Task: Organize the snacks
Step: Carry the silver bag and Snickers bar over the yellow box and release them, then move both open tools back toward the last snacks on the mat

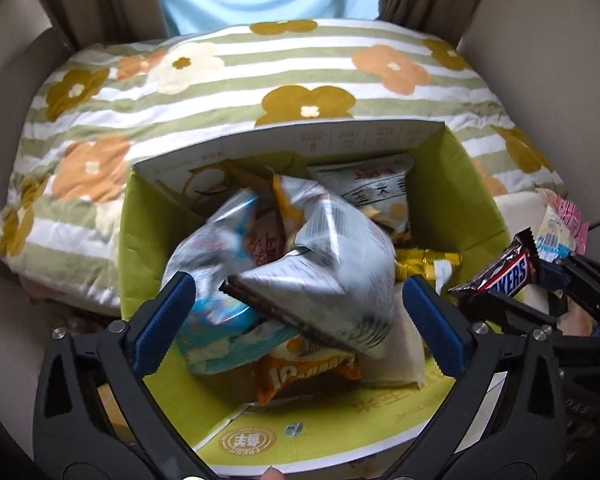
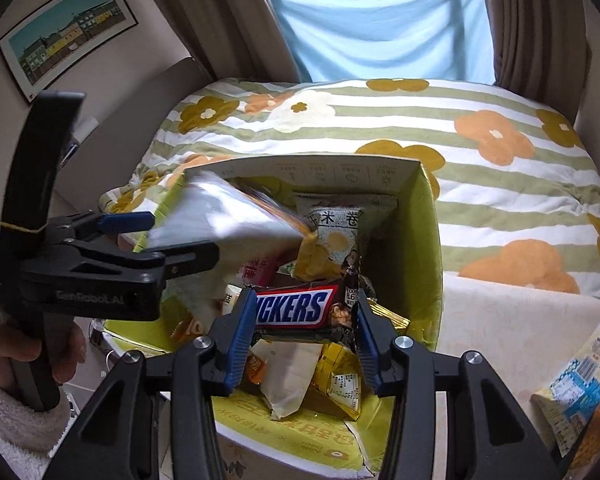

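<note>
Two snack packs (image 2: 576, 384) beside green box (image 2: 428, 216)

Left hand-held gripper (image 1: 296, 312) agape, right (image 2: 304, 332) clamped.

Box (image 2: 424, 216) mouth crowded with snack packets (image 2: 336, 236); left gripper (image 2: 168, 236) blocks left rim; bedspread (image 2: 500, 184) beyond lies open.

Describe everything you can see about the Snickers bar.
The Snickers bar is a small bar in a glossy dark brown wrapper with a white-edged blue logo outlined in red and a crimped, slightly crumpled end. It lies level and crosswise, clamped at both ends by the blue pads of the right tongs, which are shut on it. It hangs over the open green box, above the snacks already inside, touching nothing but the pads.
</note>
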A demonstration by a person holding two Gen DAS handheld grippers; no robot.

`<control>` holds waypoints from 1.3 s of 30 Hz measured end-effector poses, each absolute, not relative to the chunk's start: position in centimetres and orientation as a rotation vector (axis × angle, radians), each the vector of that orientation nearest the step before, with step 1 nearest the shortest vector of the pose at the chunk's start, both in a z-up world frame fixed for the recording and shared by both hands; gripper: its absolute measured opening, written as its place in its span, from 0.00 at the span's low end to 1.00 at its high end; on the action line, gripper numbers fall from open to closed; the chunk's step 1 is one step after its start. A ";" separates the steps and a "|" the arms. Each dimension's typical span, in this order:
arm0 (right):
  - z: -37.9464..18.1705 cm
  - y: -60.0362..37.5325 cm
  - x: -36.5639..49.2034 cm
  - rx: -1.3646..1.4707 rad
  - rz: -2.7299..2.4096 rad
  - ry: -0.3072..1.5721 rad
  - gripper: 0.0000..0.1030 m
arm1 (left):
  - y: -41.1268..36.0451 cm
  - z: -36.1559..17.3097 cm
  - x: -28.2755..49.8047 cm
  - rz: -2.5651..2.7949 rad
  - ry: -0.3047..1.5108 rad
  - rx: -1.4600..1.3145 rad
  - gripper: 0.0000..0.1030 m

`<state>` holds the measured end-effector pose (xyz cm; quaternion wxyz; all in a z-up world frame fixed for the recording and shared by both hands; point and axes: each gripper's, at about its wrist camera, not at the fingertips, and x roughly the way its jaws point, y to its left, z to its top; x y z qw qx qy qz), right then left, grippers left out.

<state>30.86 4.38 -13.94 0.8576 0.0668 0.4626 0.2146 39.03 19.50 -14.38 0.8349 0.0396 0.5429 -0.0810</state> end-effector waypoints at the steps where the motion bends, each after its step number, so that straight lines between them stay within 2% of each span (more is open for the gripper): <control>1: -14.1 4.3 30.8 0.142 0.443 0.979 0.42 | 19.7 -14.6 38.7 -0.164 1.154 0.086 1.00; 15: -15.0 4.4 30.0 0.119 0.487 1.036 0.42 | 22.0 -14.6 34.7 -0.082 1.155 0.000 1.00; 17: -15.1 4.3 30.0 0.125 0.499 1.046 0.51 | 22.1 -14.3 34.2 -0.080 1.141 -0.017 1.00; 19: -15.1 4.5 29.7 0.105 0.485 1.038 0.90 | 22.4 -14.0 33.7 -0.076 1.129 -0.025 1.00; 21: -14.9 4.4 29.4 0.092 0.481 1.017 0.99 | 22.6 -13.7 33.2 -0.069 1.121 -0.027 1.00; 39: -12.6 3.7 26.7 0.084 0.386 0.941 0.99 | 22.2 -11.6 31.3 -0.131 1.060 -0.018 1.00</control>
